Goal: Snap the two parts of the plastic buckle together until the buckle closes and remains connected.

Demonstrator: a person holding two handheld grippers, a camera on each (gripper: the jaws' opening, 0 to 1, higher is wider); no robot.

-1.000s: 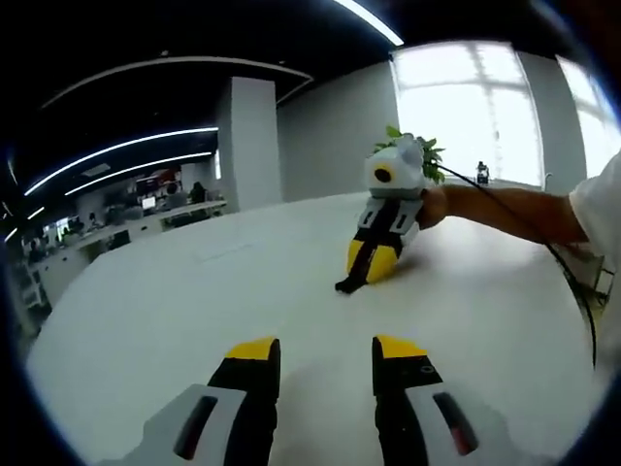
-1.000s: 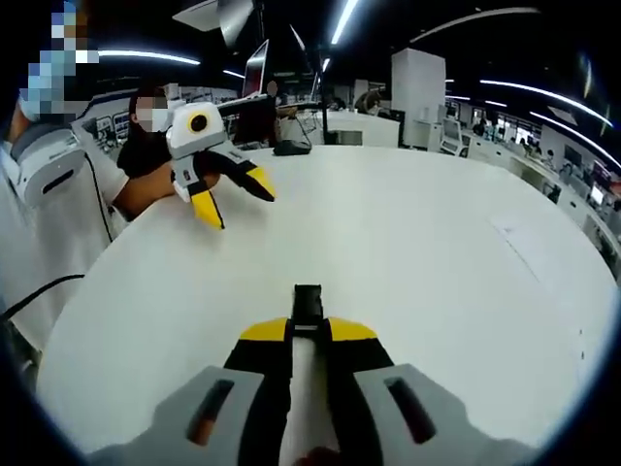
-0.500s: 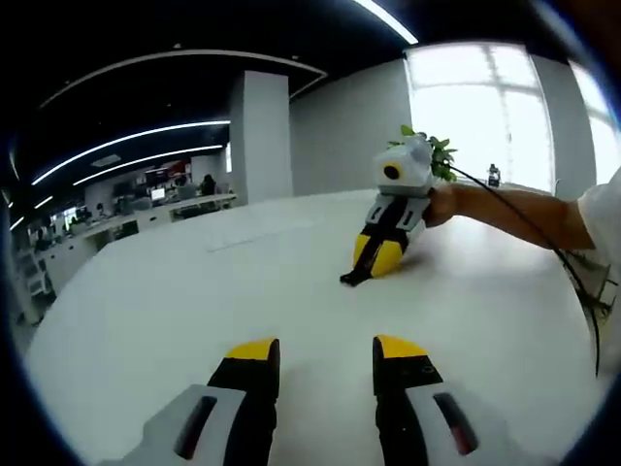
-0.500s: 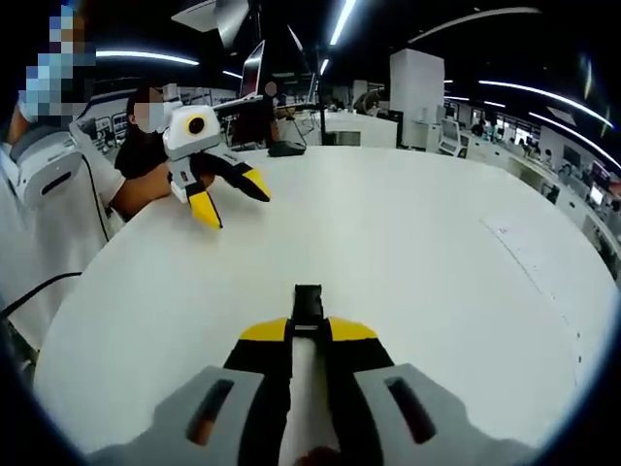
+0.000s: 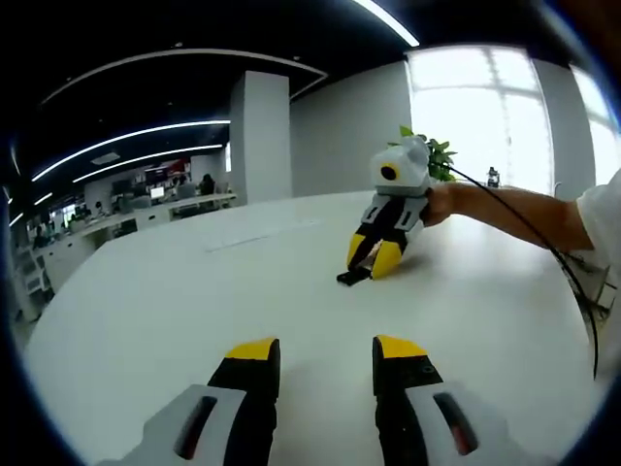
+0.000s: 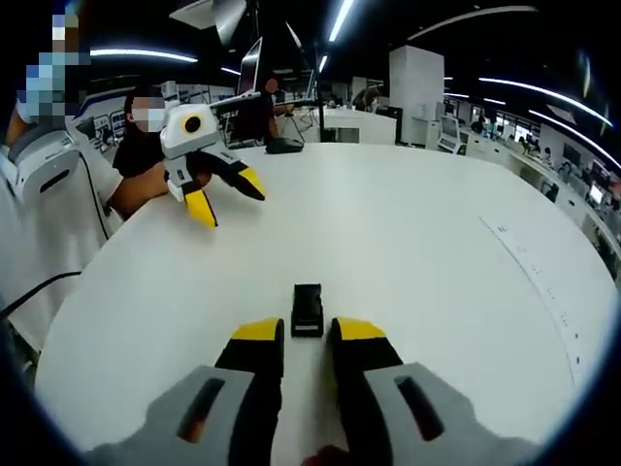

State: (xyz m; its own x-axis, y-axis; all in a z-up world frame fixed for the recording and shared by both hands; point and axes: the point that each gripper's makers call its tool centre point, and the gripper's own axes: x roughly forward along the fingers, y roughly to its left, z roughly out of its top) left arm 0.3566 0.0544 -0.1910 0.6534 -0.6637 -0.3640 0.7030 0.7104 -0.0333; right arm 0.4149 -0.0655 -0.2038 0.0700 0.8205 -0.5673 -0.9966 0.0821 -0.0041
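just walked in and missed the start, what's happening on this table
A person holds a gripper in each hand over a white table. The right gripper is open, with a black buckle lying on the table just past its tips. The left gripper hangs open above the table, holding nothing.

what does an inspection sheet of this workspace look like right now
surface: large round white table, mostly bare
job's things: small black plastic buckle lying on the table just ahead of the right gripper; whether it is latched cannot be told
clutter: faint printed marks near the table's edge
grippers: right gripper open, jaws apart behind the buckle; left gripper open, empty, held above the table
cables: black cable running along the person's arm
surroundings: open office with desks, monitors, ceiling light strips, white column, green plant by a bright window
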